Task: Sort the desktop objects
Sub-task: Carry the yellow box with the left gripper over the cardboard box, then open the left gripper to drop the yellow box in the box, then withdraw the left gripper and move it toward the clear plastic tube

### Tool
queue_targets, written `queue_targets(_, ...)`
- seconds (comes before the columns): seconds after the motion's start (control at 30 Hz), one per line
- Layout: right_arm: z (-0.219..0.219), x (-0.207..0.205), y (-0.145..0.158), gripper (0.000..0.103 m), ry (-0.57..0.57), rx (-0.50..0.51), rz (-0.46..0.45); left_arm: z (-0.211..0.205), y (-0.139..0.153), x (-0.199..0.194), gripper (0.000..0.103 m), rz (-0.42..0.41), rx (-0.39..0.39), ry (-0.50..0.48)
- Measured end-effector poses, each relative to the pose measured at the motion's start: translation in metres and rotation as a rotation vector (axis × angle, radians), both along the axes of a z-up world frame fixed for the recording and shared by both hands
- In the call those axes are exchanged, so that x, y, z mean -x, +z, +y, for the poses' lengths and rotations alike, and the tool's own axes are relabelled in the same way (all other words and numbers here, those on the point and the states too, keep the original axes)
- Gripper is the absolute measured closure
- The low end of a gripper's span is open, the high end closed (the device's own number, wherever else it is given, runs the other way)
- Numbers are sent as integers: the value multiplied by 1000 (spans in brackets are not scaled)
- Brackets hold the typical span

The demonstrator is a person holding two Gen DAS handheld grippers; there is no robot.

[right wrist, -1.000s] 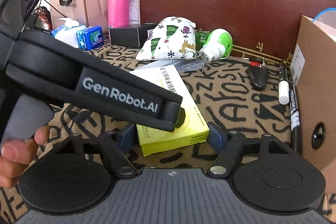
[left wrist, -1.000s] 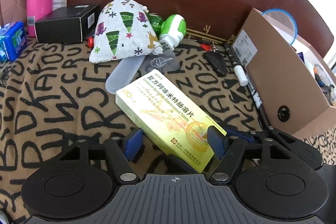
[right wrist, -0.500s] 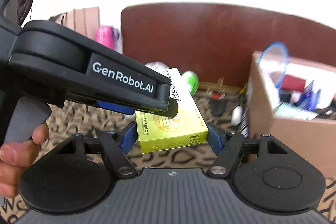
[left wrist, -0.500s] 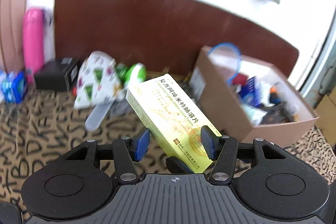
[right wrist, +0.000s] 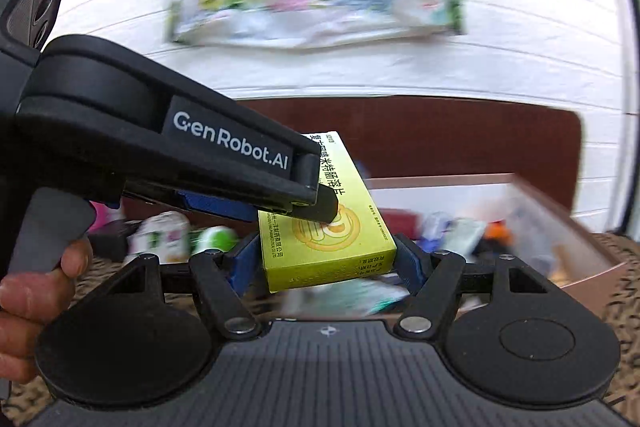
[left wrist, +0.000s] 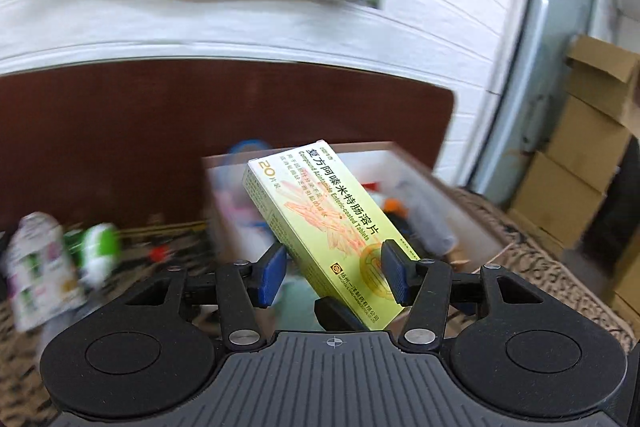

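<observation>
The yellow medicine box [left wrist: 328, 227] has been lifted off the tablecloth, pinched between both the left gripper [left wrist: 334, 277] and right gripper [right wrist: 326, 263]. It's held just before the cardboard box [right wrist: 580, 227], already part-filled; pouch [left wrist: 36, 267] and bottle remain unsorted.

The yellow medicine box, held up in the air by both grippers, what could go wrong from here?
1. The yellow medicine box sits skewed between the left gripper pads, so it could twist loose.
2. Both the left and the right gripper clamp it; uneven pulling could crush it.
3. The cardboard box looks crowded, so it may land badly.
</observation>
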State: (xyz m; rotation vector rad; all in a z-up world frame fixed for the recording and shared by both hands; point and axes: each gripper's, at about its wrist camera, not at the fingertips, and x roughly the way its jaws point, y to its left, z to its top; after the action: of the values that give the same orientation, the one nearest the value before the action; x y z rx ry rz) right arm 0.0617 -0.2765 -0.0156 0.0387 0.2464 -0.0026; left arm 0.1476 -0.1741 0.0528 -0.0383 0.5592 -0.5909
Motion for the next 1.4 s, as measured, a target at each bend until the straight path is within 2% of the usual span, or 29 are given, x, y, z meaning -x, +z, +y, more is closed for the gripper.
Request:
queue_targets(0.27,-63,-41,-1,29,-147,-25,54,-83,-7,-60,49,43,-23,-138)
queue_targets(0.5,-98,-89,-10,28,-178,-51,135,-114,-28,-111,49,103,-22,-169)
queue_targets(0.53,-101,-96,-11,28,-180,-57,146,-116,-31,-119,43,119,-22,-168)
queue_targets(0.6,-104,-112,-16,27,-187,-55,184,-118,-35,-134,26,145,-31,-149)
queue_targets(0.63,-105,-119,-19,26,-182,-44,215,-118,-37,-140,12,159,-48,-118)
queue_targets(0.67,-105,-122,-20,26,-168,-35,227,-116,-39,-143,6,173,-60,-80)
queue_targets(0.7,-105,-121,-20,25,-161,-37,225,-112,-40,-143,0,180,-55,-47)
queue_targets(0.77,-105,-113,-20,12,-159,-28,198,-98,-44,-141,0,179,-3,-16)
queue_targets(0.87,-105,-103,-25,4,-213,-20,187,-89,-49,-141,0,211,8,-9)
queue_targets(1.0,-104,-90,-32,2,-224,-56,193,-82,-52,-130,0,208,-8,7)
queue_targets(1.27,-94,-63,-22,1,-226,-121,168,-75,-40,-80,0,105,-41,7)
queue_targets(1.4,-85,-47,-15,1,-187,-132,152,-69,-35,-56,0,63,-48,14)
